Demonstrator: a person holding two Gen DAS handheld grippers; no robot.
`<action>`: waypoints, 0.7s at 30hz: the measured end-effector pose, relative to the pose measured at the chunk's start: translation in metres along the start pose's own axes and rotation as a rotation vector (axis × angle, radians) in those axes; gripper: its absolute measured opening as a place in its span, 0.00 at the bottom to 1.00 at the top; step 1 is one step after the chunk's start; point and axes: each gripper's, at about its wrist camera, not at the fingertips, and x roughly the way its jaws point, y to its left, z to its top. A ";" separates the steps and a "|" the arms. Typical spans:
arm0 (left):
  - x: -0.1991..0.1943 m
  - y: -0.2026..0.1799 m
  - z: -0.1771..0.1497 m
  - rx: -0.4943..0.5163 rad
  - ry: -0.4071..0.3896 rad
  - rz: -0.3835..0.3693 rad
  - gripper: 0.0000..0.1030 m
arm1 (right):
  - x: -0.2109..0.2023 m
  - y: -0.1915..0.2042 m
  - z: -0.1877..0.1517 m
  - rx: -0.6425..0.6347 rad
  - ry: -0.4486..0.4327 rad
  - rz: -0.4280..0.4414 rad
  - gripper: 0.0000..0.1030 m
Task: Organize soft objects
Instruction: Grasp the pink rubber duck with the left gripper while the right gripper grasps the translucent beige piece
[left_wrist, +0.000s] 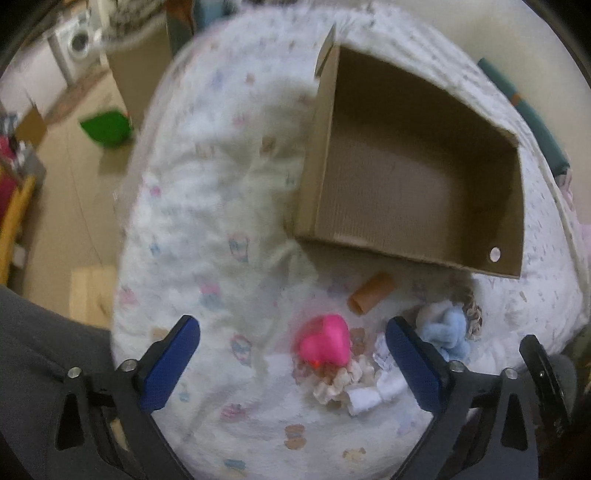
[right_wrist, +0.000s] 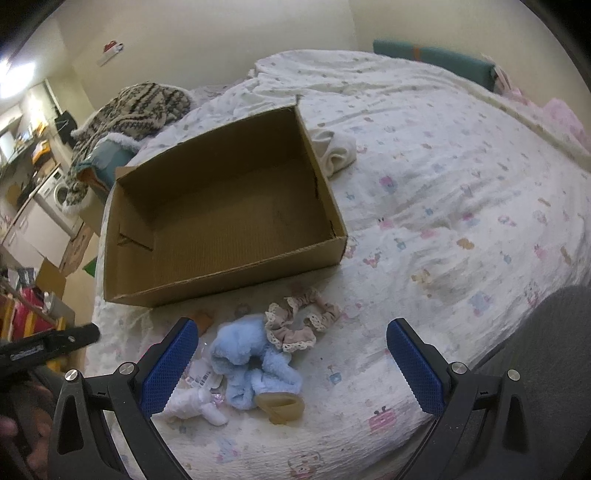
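Observation:
An empty cardboard box (left_wrist: 413, 177) (right_wrist: 221, 218) lies on a white printed bedspread (left_wrist: 221, 206) (right_wrist: 443, 184). In front of it lie small soft things: a pink heart toy (left_wrist: 327, 341) on a cream scrunchie (left_wrist: 338, 382), a blue fluffy item (left_wrist: 448, 332) (right_wrist: 249, 363), a beige lace scrunchie (right_wrist: 299, 325), a white cloth piece (left_wrist: 373, 395) (right_wrist: 192, 404), a tan band (right_wrist: 282, 406) and a brown tube (left_wrist: 371, 293). My left gripper (left_wrist: 293, 362) is open, hovering above the heart. My right gripper (right_wrist: 291, 365) is open above the blue item.
A folded white cloth (right_wrist: 336, 149) lies behind the box. A patterned knit garment (right_wrist: 129, 110) is piled at the bed's far left corner. A teal cushion (right_wrist: 432, 61) lies at the head. The floor to the left holds boxes and a green object (left_wrist: 107, 127).

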 end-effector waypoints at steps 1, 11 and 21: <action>0.006 -0.001 0.000 -0.002 0.017 -0.008 0.88 | 0.001 -0.002 0.001 0.011 0.006 0.003 1.00; 0.080 -0.030 -0.010 0.037 0.214 -0.003 0.55 | 0.010 -0.014 0.003 0.068 0.044 0.017 1.00; 0.063 -0.025 -0.010 0.042 0.136 0.032 0.37 | 0.055 -0.033 -0.011 0.199 0.333 0.128 0.86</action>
